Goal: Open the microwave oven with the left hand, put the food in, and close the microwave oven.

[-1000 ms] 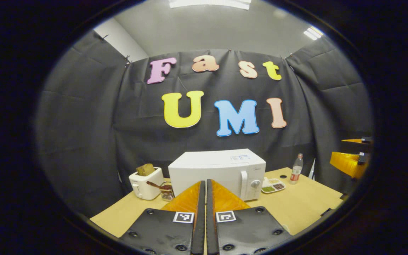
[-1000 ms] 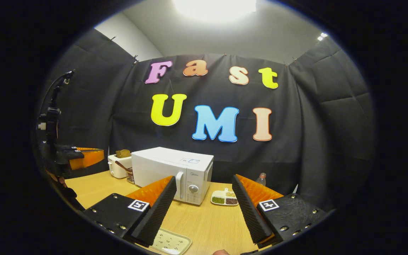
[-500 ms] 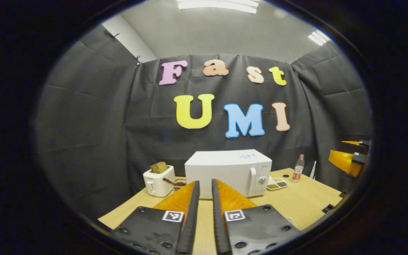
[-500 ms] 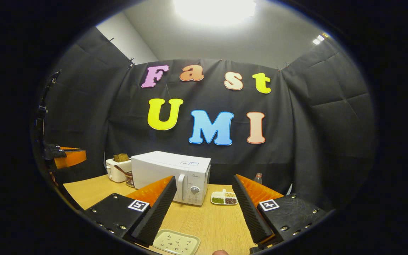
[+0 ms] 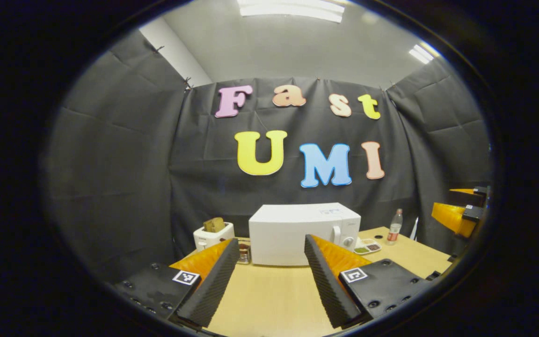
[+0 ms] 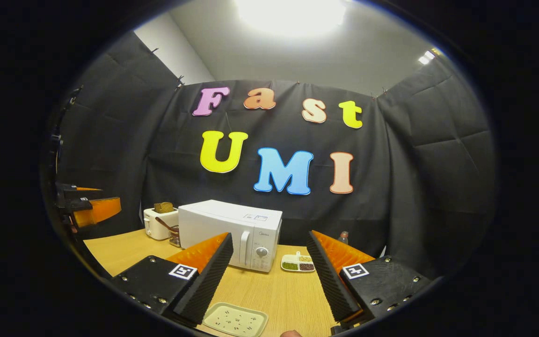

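1. I held the left gripper (image 5: pixel 269 262) above the near part of the wooden table (image 5: pixel 269 299), its jaws spread wide with nothing between them.
2. I held the right gripper (image 6: pixel 269 262) likewise wide apart and empty, above the same table.
3. In the right gripper view, a pale green tray (image 6: pixel 235 319) with dark specks lay on the table at the near edge, below and between the fingers.
4. The white microwave oven (image 5: pixel 304 232) stood farther back at mid-table, door shut, handle and dial on its right side.
5. A divided snack dish (image 6: pixel 298 263) lay just right of the oven; a plastic bottle (image 5: pixel 394 227) stood beyond it.
6. Left of the oven stood a small jar with a spoon (image 6: pixel 172 233), then a white toaster (image 5: pixel 213 234) holding bread.
7. The other gripper's orange fingers (image 6: pixel 96 209) appeared at the far left of the right gripper view.
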The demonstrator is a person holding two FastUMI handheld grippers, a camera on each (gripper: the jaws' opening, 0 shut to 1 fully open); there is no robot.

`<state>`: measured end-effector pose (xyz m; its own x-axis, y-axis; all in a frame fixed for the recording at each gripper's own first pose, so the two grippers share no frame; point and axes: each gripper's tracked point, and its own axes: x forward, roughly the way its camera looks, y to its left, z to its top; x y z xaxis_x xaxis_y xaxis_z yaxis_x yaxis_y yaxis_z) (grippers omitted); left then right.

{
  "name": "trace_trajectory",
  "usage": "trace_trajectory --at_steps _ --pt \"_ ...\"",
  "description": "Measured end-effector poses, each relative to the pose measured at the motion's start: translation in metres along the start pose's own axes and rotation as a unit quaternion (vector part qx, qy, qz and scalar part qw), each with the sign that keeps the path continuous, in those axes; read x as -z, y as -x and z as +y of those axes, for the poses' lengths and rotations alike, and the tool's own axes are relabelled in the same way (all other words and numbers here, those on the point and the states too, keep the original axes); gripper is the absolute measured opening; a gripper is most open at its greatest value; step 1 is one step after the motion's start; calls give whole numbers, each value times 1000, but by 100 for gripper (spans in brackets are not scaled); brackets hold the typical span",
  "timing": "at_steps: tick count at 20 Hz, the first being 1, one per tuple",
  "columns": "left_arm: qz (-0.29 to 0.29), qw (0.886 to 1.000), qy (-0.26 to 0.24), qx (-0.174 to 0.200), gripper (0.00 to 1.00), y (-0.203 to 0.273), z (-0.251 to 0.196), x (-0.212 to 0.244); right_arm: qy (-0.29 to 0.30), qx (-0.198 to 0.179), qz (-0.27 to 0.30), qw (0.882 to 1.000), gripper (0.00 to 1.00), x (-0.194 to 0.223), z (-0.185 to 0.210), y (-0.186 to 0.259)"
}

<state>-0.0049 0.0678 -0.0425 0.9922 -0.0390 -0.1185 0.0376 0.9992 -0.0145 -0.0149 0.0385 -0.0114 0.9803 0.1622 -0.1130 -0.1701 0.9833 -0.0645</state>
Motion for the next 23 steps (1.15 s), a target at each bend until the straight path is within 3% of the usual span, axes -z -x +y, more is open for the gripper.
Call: trace_trajectory --at_steps 23 --pt "-26 1000 1 8 94 -7 -1 -19 -8 -16 -30 999 97 -22 22 -17"
